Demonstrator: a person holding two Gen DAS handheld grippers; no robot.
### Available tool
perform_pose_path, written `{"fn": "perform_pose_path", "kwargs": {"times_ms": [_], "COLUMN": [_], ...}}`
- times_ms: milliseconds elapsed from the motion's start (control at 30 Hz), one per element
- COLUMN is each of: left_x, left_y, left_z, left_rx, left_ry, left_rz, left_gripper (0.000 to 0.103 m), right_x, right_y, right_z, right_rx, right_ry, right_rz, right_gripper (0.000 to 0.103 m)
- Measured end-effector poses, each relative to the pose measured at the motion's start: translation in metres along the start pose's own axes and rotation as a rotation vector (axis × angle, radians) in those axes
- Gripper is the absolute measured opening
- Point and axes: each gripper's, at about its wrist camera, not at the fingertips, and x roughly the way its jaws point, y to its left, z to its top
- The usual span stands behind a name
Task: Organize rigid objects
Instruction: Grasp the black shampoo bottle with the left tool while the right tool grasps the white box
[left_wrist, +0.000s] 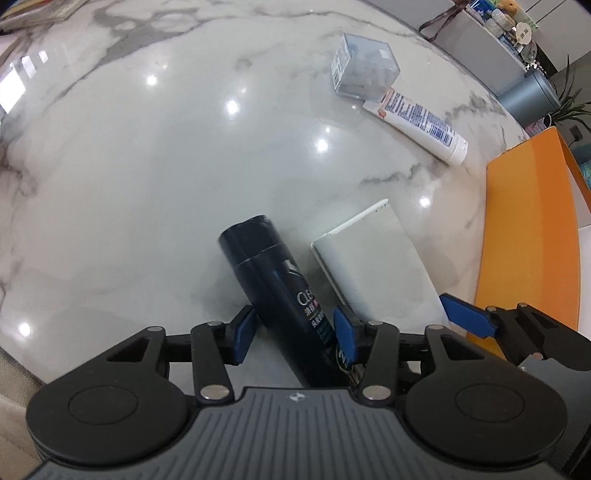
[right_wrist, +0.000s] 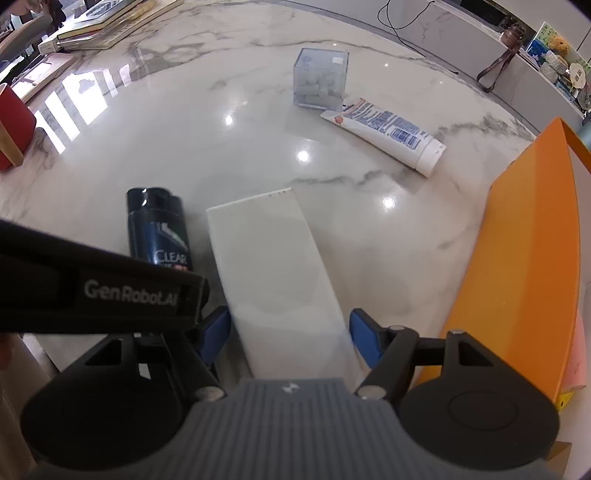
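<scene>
Looking along the left gripper (left_wrist: 295, 332), its fingers sit on both sides of the dark shampoo bottle (left_wrist: 273, 273); they seem to touch it, maybe gripping already. The bottle lies on the bench (left_wrist: 147, 177), just left of the white box (left_wrist: 373, 258).

In the right view, the right gripper (right_wrist: 290, 339) is wide open around the white box (right_wrist: 277, 273), not touching, probably ready to carry it toward the orange bin (right_wrist: 524, 258) at its right.

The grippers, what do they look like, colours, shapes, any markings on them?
Both match: the left tool and right tool each have two blue finger pads on black linkage arms with silver rivets, round black discs at either side, and a ribbed grey body bearing a small white logo. The left tool's black side, seen from the right wrist, reads "GenRobot.AI" in white.
</scene>
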Motion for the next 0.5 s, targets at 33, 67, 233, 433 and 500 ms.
{"fn": "perform_pose_path", "kwargs": {"times_ms": [33, 67, 233, 433, 500], "left_x": [0.0, 0.0, 0.001, 0.003, 0.003], "left_y": [-0.002, -0.004, -0.015, -0.021, -0.022], "left_z": [-0.001, -0.001, -0.005, -0.007, -0.007], "left_rx": [0.013, 0.028, 0.093, 0.134, 0.146], "left_ry": [-0.011, -0.019, -0.061, -0.091, -0.096], "left_rz": [0.005, 0.013, 0.053, 0.076, 0.082], "left_gripper": [0.054, 0.054, 0.051, 0.048, 0.046], "right_x": [0.001, 0.002, 0.007, 0.009, 0.009], "right_y": [0.0, 0.0, 0.0, -0.001, -0.002], "right_z": [0.0, 0.001, 0.003, 0.003, 0.003], "right_rx": [0.0, 0.001, -0.004, 0.019, 0.026], "right_ry": [0.002, 0.003, 0.009, -0.009, -0.013], "right_rz": [0.002, 0.003, 0.003, 0.014, 0.017], "right_gripper": [0.071, 0.071, 0.071, 0.072, 0.071]}}
